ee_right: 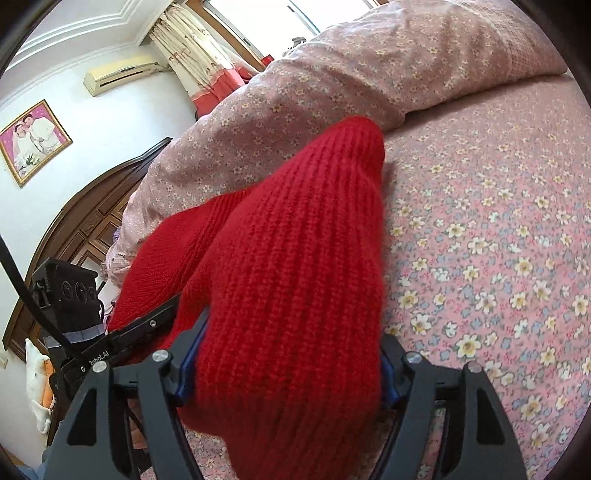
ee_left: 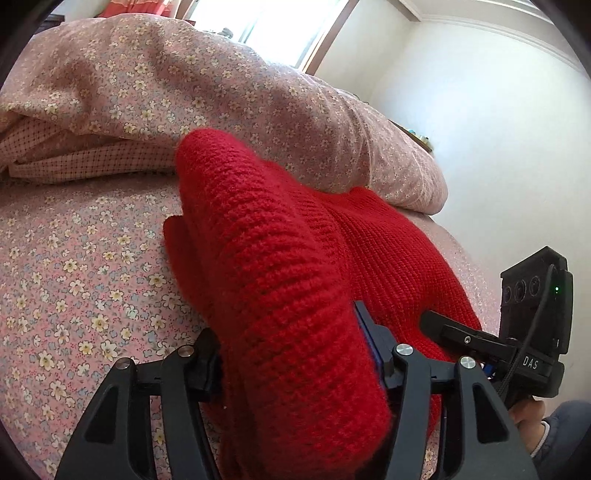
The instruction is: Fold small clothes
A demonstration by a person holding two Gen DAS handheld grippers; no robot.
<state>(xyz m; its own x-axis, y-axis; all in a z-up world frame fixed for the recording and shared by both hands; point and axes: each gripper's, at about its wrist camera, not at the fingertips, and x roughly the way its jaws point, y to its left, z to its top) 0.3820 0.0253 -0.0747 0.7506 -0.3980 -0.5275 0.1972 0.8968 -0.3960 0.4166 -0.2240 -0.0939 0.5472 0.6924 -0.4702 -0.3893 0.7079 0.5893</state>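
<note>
Where both grippers pinch — red knit garment (ee_left: 280, 280)

Your sweater (ee_left: 280, 280) lies on the bed (ee_left: 74, 266).
The quilt (ee_left: 221, 96) lies heaped behind it; both your grippers pinch its near edge.

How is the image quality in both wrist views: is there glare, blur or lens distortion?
Left wrist view: the window is blown out white, the red knitted garment is sharp, and the flowered pink bed sheet bulges from fisheye. Right wrist view: the window glares at the top, the sheet blurs slightly towards the right edge, and dark vignette fills the corners.
</note>
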